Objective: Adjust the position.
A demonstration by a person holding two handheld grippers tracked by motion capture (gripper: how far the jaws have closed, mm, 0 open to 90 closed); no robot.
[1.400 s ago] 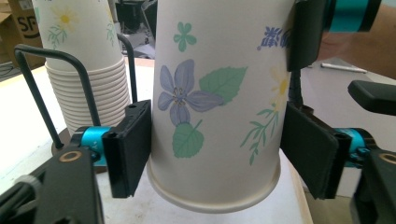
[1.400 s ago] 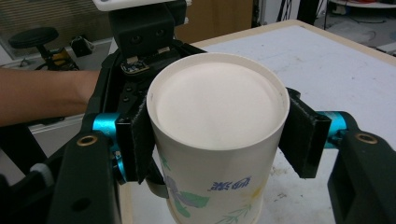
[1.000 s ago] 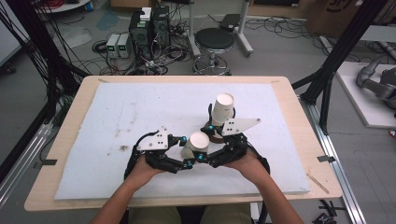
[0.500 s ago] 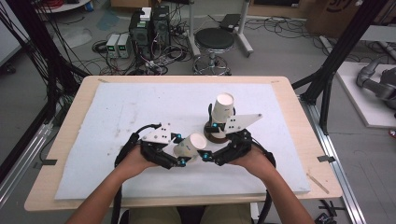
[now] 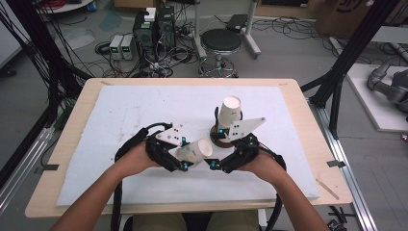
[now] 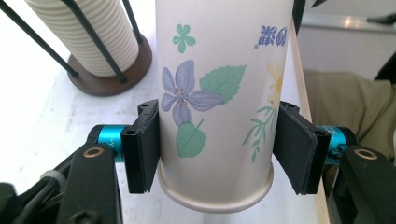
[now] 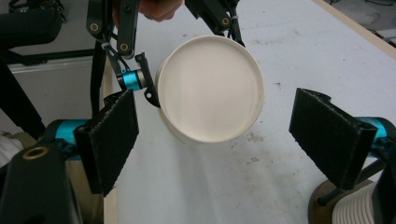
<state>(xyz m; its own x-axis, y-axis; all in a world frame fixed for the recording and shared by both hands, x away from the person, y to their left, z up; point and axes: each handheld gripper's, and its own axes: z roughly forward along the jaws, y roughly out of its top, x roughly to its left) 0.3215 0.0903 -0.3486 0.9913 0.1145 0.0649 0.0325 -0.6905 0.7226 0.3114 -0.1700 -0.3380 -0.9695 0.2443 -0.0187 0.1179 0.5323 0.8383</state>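
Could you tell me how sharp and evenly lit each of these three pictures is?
High view: soft and slightly blurred, evenly lit, the white mat bright. Left gripper view: the cup is crisp, its print readable, while the background washes out. Right gripper view: the cup's base is bright, nearly featureless, and the near pads are dark.

A white paper cup (image 6: 215,102) is printed with purple flowers and green leaves; black fingers (image 6: 142,144) are mounted on blue fittings.

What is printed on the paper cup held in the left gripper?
Purple, yellow and green flowers with green leaves on the white paper cup, clearest in the left gripper view.
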